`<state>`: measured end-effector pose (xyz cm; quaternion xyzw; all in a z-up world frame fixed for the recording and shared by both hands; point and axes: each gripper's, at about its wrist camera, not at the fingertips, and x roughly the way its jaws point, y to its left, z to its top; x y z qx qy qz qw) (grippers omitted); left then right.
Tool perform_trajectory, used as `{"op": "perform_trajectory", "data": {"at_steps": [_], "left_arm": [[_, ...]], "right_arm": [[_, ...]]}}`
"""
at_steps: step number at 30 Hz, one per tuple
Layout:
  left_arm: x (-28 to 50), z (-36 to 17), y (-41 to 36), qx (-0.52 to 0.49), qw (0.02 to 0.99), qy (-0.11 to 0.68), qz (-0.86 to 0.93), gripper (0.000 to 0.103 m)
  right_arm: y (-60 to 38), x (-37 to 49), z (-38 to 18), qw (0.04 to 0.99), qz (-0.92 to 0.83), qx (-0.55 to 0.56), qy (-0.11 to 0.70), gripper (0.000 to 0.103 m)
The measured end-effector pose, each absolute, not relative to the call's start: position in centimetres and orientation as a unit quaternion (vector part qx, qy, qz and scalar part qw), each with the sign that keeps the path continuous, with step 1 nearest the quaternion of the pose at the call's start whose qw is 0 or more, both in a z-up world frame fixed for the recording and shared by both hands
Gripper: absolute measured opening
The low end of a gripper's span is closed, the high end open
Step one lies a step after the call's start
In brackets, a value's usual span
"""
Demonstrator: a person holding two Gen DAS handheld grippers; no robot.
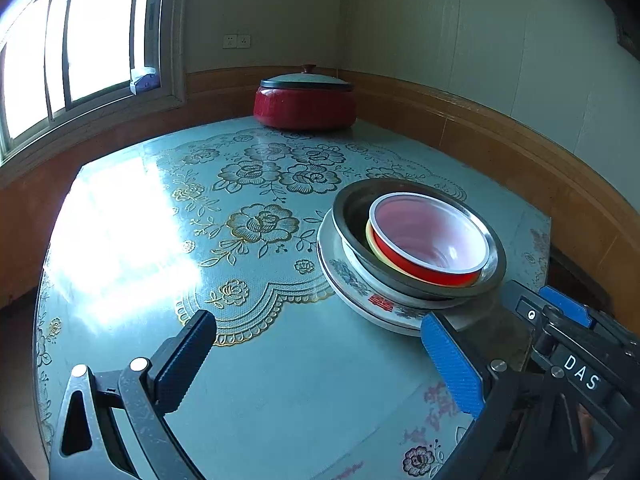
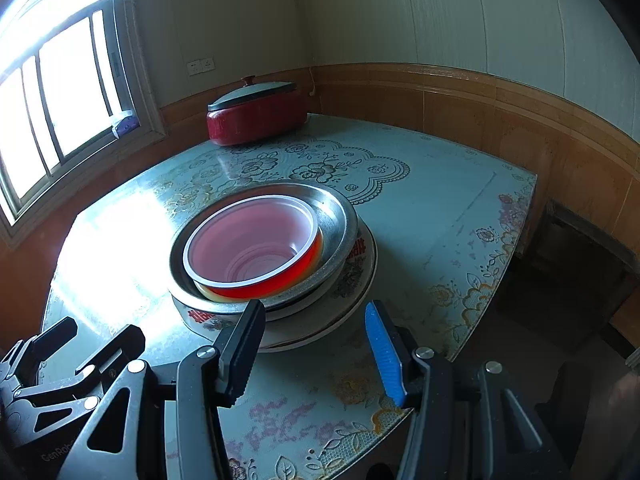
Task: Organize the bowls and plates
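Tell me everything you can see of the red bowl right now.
The red bowl looks like thin plastic: red outside, pale pink inside, white rolled rim, stepped bottom. It is empty and upright, slightly tilted, nested in a metal basin with a yellowish rim showing beneath it. Neither gripper touches it.

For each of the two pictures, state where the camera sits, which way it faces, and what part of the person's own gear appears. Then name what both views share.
Left wrist view: sits on the left gripper, facing forward and down across the table; its own open fingers show, plus the right gripper at the right edge.
Right wrist view: sits on the right gripper, facing the stack; its fingers show, the left gripper lower left.
Shared: the red bowl in the metal basin on the plates, the red lidded pot, the window.
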<state>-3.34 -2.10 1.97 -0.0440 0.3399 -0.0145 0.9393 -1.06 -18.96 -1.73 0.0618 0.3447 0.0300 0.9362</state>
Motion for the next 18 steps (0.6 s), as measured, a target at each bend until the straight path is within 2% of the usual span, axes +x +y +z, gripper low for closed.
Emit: {"op": "perform_trajectory", "data": {"at_steps": [18], "left_arm": [[-3.33,2.02,-1.83,-0.049,0.941,0.333,-0.011,0.103]], "right_arm": [[-18.43,-0.58,-1.47,0.937,0.029,0.056,0.343,0.053]]}}
